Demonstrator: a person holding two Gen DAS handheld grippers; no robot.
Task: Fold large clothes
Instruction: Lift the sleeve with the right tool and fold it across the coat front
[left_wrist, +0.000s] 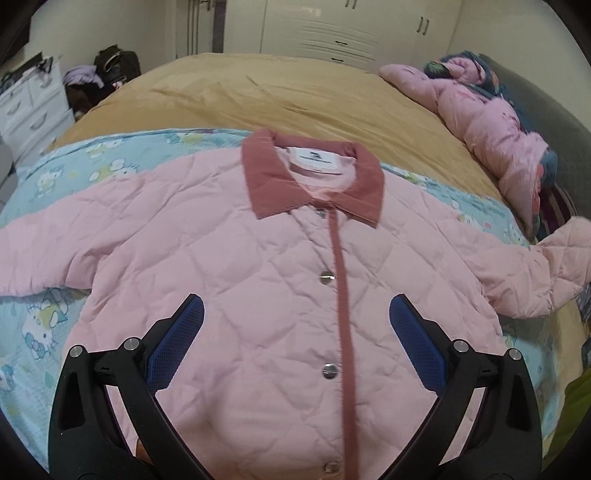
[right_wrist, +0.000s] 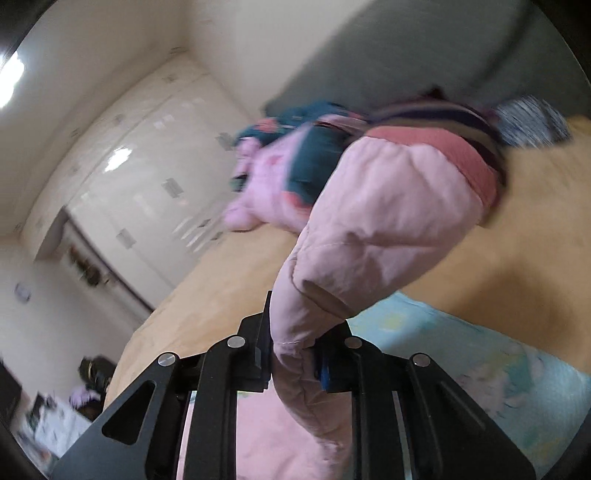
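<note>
A pink quilted jacket (left_wrist: 229, 266) with a dusty-red collar (left_wrist: 314, 177) lies front up and buttoned on a blue cartoon-print blanket (left_wrist: 40, 325). My left gripper (left_wrist: 295, 314) is open and empty, held above the jacket's lower front. Its blue pads (left_wrist: 177, 339) straddle the button placket. The jacket's right sleeve (left_wrist: 546, 266) is lifted at the right edge. In the right wrist view my right gripper (right_wrist: 291, 354) is shut on that sleeve (right_wrist: 369, 221), which stands up in front of the camera with its red cuff away from me.
The blanket lies on a bed with a tan cover (left_wrist: 295, 96). A pink and teal bundle of bedding (left_wrist: 491, 122) lies along the bed's right side by a dark headboard (left_wrist: 546, 103). White drawers (left_wrist: 29, 103) and a clothes pile (left_wrist: 107, 70) stand at far left, wardrobes (left_wrist: 332, 26) behind.
</note>
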